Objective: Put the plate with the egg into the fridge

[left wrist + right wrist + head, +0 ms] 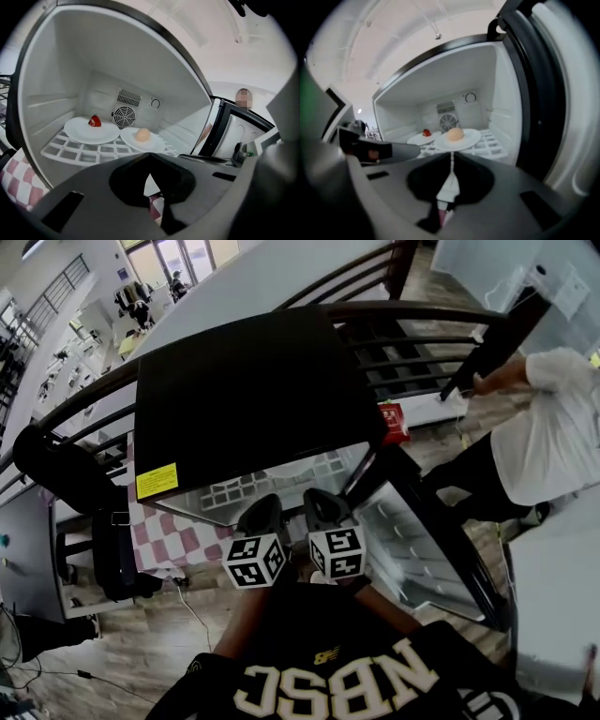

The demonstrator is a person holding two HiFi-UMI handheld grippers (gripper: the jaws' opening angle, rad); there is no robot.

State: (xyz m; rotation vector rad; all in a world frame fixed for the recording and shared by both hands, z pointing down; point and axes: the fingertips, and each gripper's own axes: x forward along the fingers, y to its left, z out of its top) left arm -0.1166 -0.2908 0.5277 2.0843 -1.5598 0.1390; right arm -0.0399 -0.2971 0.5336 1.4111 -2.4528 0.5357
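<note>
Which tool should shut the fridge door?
Probably right. The door stands open on the right tool's side; the left tool is farther off. Both are shut and empty.

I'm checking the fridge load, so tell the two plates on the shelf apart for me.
The egg plate carries a tan egg; the other plate carries a small red food item. In the left gripper view, the egg plate sits to the right and slightly nearer; the other plate sits left, further back. Both are white, round and lie flat on the grid shelf.
</note>
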